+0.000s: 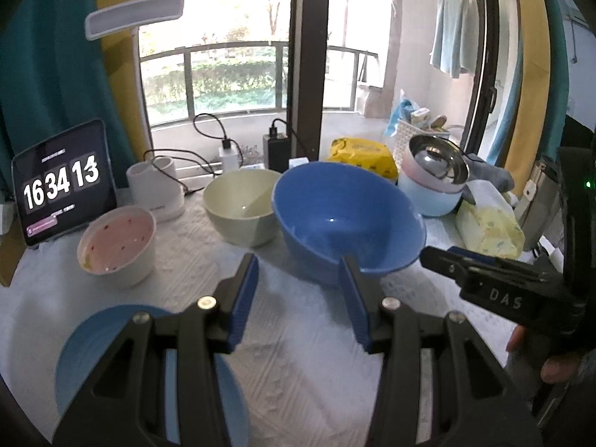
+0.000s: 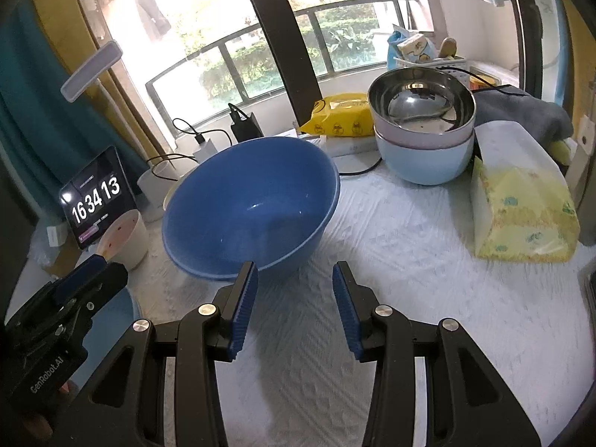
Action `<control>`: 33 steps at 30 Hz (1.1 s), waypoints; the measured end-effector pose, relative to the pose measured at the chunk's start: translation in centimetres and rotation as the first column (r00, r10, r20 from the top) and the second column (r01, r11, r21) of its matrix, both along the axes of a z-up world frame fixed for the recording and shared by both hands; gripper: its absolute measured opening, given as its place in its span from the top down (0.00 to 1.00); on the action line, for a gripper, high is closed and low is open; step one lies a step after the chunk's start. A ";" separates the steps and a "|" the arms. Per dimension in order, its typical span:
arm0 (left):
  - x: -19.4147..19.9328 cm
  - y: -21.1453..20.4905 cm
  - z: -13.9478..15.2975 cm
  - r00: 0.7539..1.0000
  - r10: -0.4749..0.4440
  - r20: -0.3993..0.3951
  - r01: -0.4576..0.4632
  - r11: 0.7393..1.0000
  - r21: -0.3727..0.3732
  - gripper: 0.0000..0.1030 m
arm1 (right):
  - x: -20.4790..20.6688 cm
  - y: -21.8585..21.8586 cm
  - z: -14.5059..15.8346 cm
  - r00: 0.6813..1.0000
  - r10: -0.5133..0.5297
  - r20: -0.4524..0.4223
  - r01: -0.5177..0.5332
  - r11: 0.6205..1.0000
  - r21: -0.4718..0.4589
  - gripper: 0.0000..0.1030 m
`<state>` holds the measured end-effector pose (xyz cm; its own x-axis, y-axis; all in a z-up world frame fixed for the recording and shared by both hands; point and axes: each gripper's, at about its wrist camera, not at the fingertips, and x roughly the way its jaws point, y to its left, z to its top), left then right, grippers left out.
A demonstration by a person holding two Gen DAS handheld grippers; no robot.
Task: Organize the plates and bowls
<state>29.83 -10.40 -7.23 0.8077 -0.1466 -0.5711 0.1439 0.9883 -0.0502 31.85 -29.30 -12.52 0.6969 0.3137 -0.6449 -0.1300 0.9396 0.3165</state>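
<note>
A large blue bowl (image 1: 346, 219) (image 2: 249, 205) stands mid-table. A cream-green bowl (image 1: 242, 208) sits to its left and a white bowl with a pink inside (image 1: 117, 246) (image 2: 124, 238) farther left. A steel bowl in a pink bowl in a light blue bowl forms a stack (image 1: 434, 182) (image 2: 424, 138) at the back right. A blue plate (image 1: 111, 357) lies near left, under my left gripper (image 1: 300, 272), which is open and empty just short of the blue bowl's near rim. My right gripper (image 2: 294, 275) is open and empty beside that rim; it also shows in the left wrist view (image 1: 439, 255).
A tablet clock (image 1: 63, 190), a white lamp base (image 1: 156, 190), chargers with cables (image 1: 273, 149), a yellow wipes pack (image 1: 363, 156), a tissue pack (image 2: 521, 216) and a grey cloth (image 2: 521, 111) line the table's back and right. A white textured cloth (image 2: 372, 260) covers the table.
</note>
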 end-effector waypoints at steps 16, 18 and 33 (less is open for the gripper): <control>3.4 -1.4 -2.8 0.997 0.005 -0.075 -0.006 1.000 -0.001 0.55 | 2.6 0.4 -2.3 0.999 0.003 -0.046 -0.003 1.000 -0.005 0.58; 3.5 -1.5 -3.1 0.997 0.007 -0.082 -0.007 1.000 0.006 0.55 | 2.8 0.4 -2.7 0.998 0.000 -0.055 0.000 1.000 -0.008 0.58; 5.2 -2.8 -5.1 0.991 0.017 -0.136 -0.011 0.999 0.040 0.55 | 3.3 -0.4 -4.7 0.996 -0.009 -0.085 0.010 1.000 0.006 0.58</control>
